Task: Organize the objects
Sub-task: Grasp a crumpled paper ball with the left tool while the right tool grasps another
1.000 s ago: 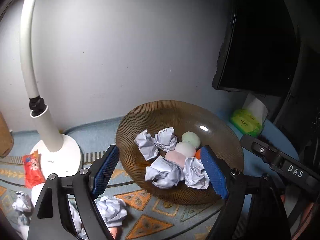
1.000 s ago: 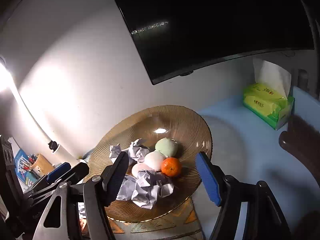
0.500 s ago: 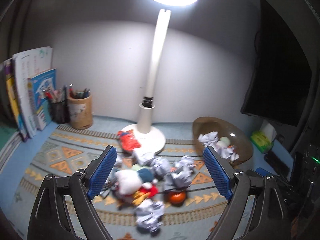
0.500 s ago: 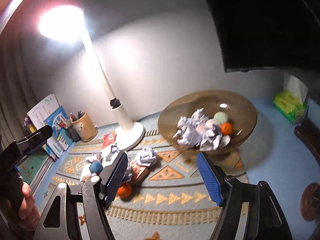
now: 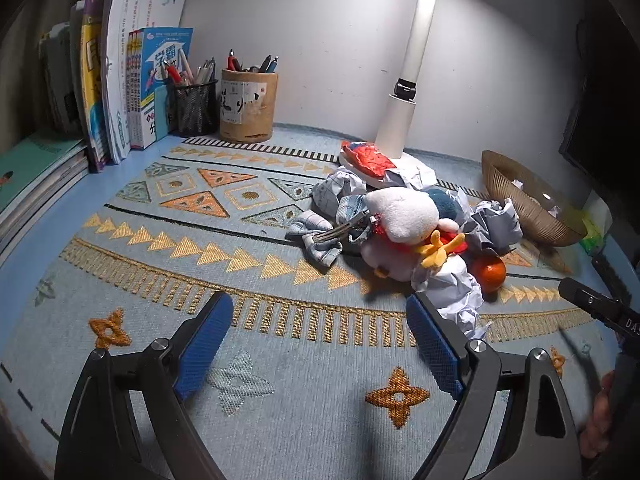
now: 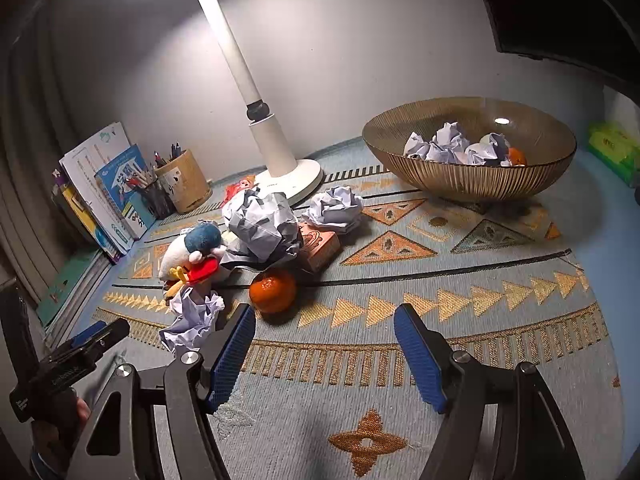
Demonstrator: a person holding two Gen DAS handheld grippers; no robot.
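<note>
A pile lies on the patterned mat: a white plush toy [image 5: 402,216] [image 6: 188,252], crumpled paper balls [image 6: 260,224] [image 5: 452,292], a loose orange [image 6: 273,290] [image 5: 488,274], a small pink box [image 6: 320,244], a checked cloth with a fork [image 5: 328,234] and a red snack packet [image 5: 370,156]. A brown ribbed bowl [image 6: 472,184] [image 5: 520,208] at the right holds paper balls and an orange. My left gripper [image 5: 318,344] is open and empty, low over the mat, short of the pile. My right gripper [image 6: 324,354] is open and empty, just in front of the loose orange.
A white desk lamp [image 6: 280,160] [image 5: 400,128] stands behind the pile. Books [image 5: 120,80] and two pen holders [image 5: 248,106] line the back left. A green tissue pack [image 6: 612,148] sits at the far right under a dark monitor [image 6: 560,12].
Both grippers have pulled back from the bowl and dropped low over the mat, now facing the pile. Both stayed open and empty.
</note>
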